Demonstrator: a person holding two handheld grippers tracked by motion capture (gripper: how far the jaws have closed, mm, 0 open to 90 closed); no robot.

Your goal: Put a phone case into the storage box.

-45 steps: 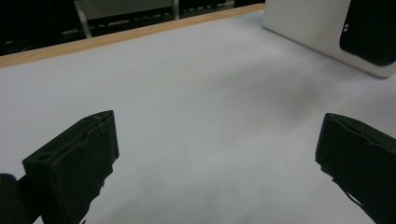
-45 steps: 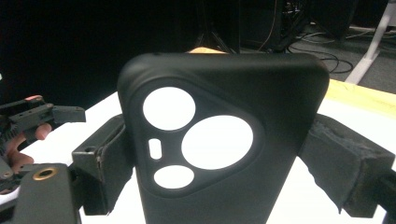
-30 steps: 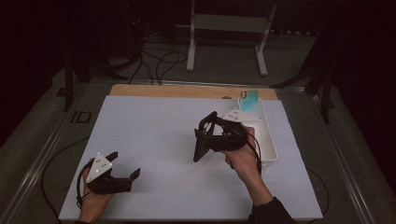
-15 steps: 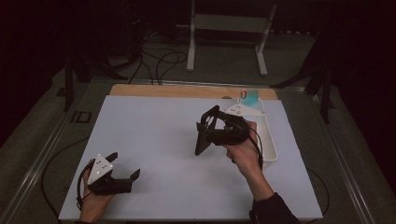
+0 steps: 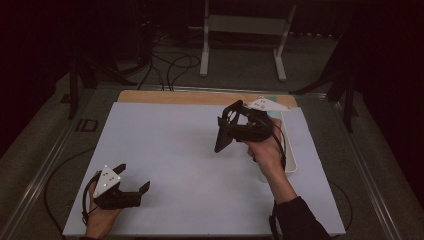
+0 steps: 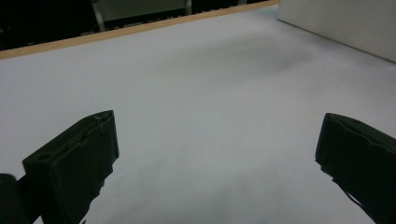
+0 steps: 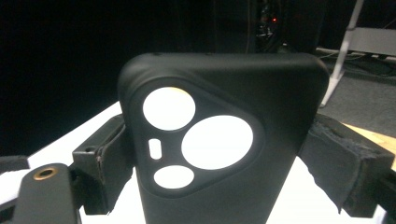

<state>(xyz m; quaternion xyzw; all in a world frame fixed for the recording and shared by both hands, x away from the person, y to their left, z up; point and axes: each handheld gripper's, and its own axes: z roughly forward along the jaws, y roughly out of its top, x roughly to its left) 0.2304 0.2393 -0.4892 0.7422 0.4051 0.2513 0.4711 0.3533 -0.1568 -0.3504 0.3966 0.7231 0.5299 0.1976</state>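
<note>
Two claws in play; right claw [image 5: 226, 134] clamped on black phone case [image 7: 219, 140], jaws pressing its two long sides, camera cutouts facing right gripper view; case held upright in air above middle-right of tabletop [image 5: 165, 145], just left of white bin [image 5: 290, 150]; left claw [image 5: 134, 181] wide, nothing between jaws, resting low near front-left corner; step judged: carry phase, case lifted clear of bin; next move calls for lowering case flat onto bare tabletop, then easing jaws apart.

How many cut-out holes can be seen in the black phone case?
4. On the phone case, held in the right gripper: upper left, large at centre right, bottom, and a small slot at left. Others may be hidden.
</note>
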